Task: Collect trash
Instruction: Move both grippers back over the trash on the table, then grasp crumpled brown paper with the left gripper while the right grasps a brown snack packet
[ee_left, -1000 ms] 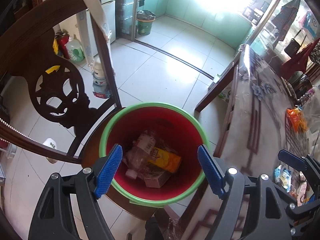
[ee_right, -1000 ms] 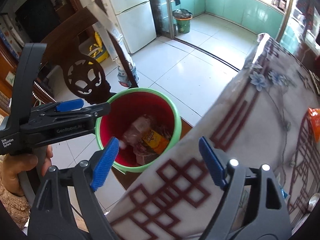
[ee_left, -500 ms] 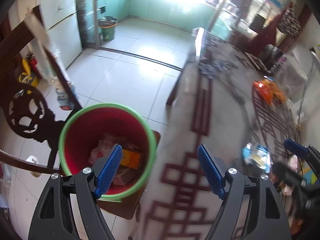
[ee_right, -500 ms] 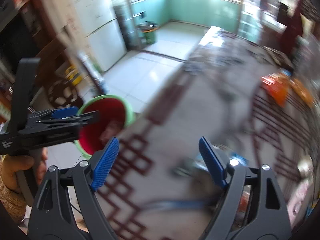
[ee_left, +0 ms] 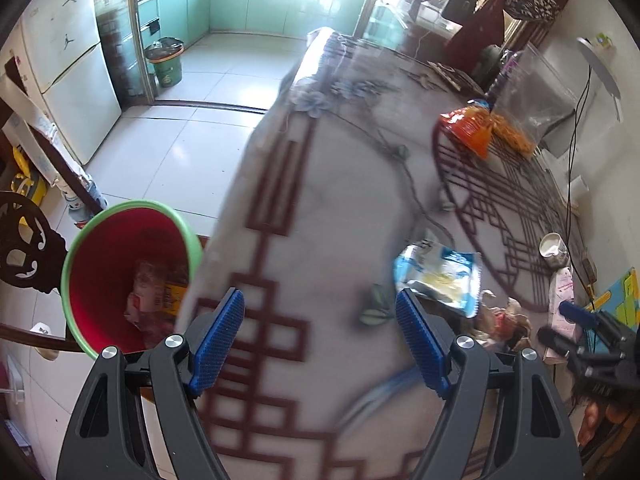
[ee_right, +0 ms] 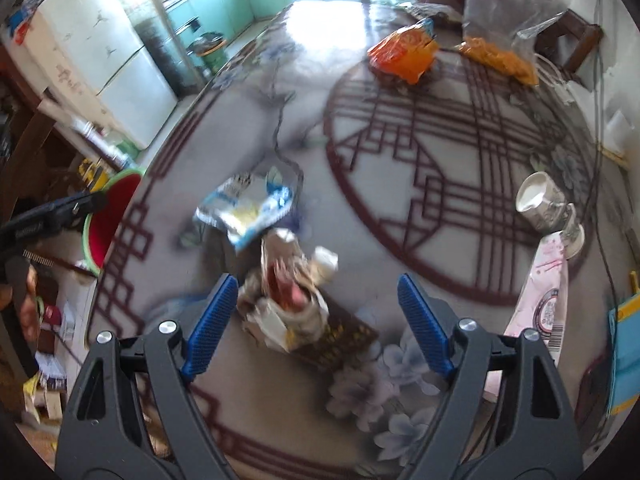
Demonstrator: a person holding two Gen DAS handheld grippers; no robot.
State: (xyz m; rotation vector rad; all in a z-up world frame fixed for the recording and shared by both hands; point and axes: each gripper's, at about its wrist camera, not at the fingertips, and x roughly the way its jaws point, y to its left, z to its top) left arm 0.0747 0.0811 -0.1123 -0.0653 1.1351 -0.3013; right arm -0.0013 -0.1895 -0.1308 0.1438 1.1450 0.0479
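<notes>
Patterned tablecloth (ee_right: pixel 440 152) fills both views — crumpled wrappers (ee_right: pixel 288 304) lie near the right gripper (ee_right: pixel 312 320), a blue-white packet (ee_right: pixel 248 208) just beyond. Left gripper (ee_left: pixel 320 336) hovers near the red bin (ee_left: pixel 112 272) at left. Both tongs gape apart, empty.

Table (ee_right: pixel 400 152) with a pale cloth patterned in dark red lattice, bearing a blue-white wrapper (ee_right: pixel 248 208), a crumpled wrapper heap (ee_right: pixel 288 300), an orange bag (ee_right: pixel 400 54), a clear bag (ee_right: pixel 504 28), a paper cup (ee_right: pixel 540 200) and a pink packet (ee_right: pixel 540 292).
</notes>
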